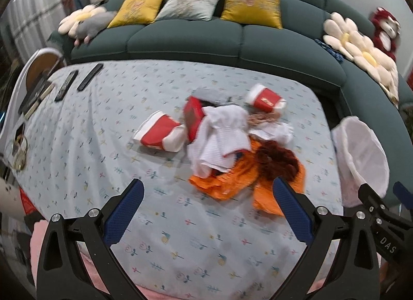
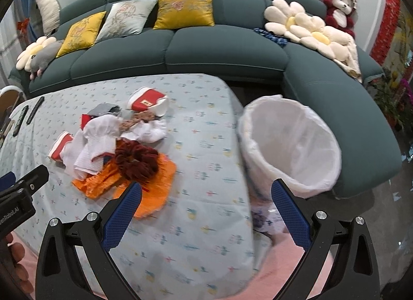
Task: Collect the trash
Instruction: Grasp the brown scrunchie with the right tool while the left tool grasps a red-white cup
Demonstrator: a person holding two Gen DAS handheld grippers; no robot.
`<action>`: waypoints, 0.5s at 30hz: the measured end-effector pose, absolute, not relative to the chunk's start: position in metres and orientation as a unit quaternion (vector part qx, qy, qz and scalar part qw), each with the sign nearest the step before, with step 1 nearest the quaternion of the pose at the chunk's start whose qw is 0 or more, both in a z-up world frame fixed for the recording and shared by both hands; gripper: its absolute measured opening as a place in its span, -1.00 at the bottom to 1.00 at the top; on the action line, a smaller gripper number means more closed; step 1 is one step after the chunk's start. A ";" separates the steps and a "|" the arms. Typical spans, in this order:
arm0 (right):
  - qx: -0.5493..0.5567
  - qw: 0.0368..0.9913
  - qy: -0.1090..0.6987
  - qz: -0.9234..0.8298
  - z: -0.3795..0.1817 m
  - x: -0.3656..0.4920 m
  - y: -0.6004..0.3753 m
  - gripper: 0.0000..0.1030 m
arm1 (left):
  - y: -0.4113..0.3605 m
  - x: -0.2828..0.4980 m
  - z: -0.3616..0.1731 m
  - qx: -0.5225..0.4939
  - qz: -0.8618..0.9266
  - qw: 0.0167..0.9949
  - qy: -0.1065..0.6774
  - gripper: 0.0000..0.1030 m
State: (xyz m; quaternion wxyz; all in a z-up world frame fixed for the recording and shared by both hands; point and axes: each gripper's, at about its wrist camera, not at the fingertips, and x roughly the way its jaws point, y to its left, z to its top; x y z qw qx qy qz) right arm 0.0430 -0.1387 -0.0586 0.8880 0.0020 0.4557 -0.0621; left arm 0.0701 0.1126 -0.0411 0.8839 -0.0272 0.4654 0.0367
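Observation:
A pile of trash lies mid-table: a red-and-white paper box [image 1: 160, 135], a red carton [image 1: 193, 116], a red-and-white cup [image 1: 265, 98] [image 2: 147, 101], crumpled white paper [image 1: 224, 137] [image 2: 98, 139], an orange wrapper [image 1: 232, 183] [image 2: 152, 186] and a dark red wad [image 1: 277, 160] [image 2: 136, 160]. A white-lined bin [image 1: 361, 155] [image 2: 289, 145] stands off the table's right end. My left gripper [image 1: 206, 212] hovers open just short of the orange wrapper, holding nothing. My right gripper [image 2: 205, 212] is open and empty above the table's right edge, between pile and bin.
The table wears a pale floral cloth [image 1: 103, 124] [image 2: 201, 124]. Two remotes [image 1: 77, 81] and dark items lie at its far left. A teal sofa [image 1: 196, 41] [image 2: 222, 49] with cushions and plush toys curves behind and to the right. Pink rug [image 2: 278, 261] lies below.

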 end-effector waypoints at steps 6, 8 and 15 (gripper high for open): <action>0.014 0.877 0.479 -0.044 -0.087 0.067 -0.117 0.85 | 0.136 0.085 -0.064 -0.036 0.045 0.870 0.489 0.85; 0.016 0.870 0.491 -0.038 -0.099 0.073 -0.110 0.83 | 0.139 0.089 -0.069 -0.037 0.041 0.868 0.493 0.85; 0.032 0.863 0.504 -0.019 -0.117 0.097 -0.093 0.73 | 0.147 0.108 -0.086 -0.056 0.034 0.860 0.506 0.85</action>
